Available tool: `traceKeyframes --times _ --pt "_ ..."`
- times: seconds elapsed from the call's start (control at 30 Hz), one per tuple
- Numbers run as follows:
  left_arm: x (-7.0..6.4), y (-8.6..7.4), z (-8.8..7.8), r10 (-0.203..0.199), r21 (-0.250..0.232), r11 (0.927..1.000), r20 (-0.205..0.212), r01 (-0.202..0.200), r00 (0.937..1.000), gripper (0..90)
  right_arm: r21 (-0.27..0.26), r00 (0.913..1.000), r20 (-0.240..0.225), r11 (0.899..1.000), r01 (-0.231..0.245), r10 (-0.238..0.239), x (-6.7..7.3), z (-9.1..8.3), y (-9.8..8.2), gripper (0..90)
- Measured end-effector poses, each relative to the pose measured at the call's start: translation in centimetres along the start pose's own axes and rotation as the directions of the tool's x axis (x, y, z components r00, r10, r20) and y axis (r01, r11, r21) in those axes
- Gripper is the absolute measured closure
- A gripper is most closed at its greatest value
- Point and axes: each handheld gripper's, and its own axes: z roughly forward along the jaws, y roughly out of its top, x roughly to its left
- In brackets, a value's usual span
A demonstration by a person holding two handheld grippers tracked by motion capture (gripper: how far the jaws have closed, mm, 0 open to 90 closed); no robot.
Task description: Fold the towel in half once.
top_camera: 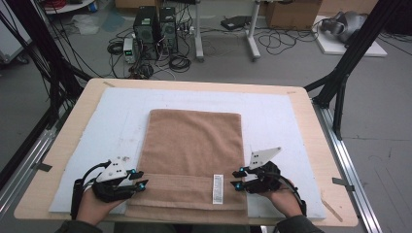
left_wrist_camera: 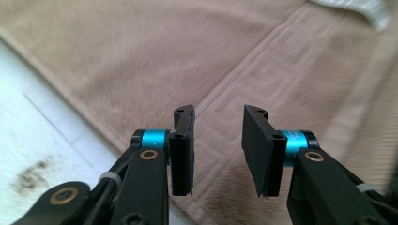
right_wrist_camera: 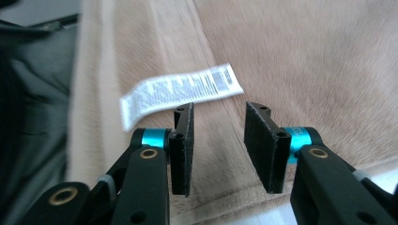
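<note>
A tan towel [top_camera: 194, 145] lies flat on the white pad [top_camera: 277, 116], with its near end folded over into a band that carries a white label [top_camera: 218, 189]. My left gripper [top_camera: 137, 178] hovers at the towel's near-left edge, open, with nothing between its jaws. In the left gripper view that gripper [left_wrist_camera: 218, 150] looks down on the towel [left_wrist_camera: 141, 56] and its hem. At the near-right edge my right gripper [top_camera: 237, 178] is also open and holds nothing. The right gripper view shows its jaws [right_wrist_camera: 218, 147] just over the towel [right_wrist_camera: 305, 56], close to the label [right_wrist_camera: 183, 91].
The wooden table [top_camera: 311, 131] shows around the pad. Black frame legs [top_camera: 347, 63] stand at the far right and far left. Beyond the table, computer towers [top_camera: 155, 31] and cables sit on the floor. Metal rails [top_camera: 352, 170] run along both table sides.
</note>
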Motion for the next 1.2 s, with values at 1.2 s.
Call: traceKeyframes --times 1.2 --pt "-2.9 -0.5 -4.6 -0.023 -0.089 0.9957 0.037 0.026 0.9990 85.8 -0.104 0.9969 0.009 0.991 0.078 -0.078 5.1 -2.7 1.1 85.7"
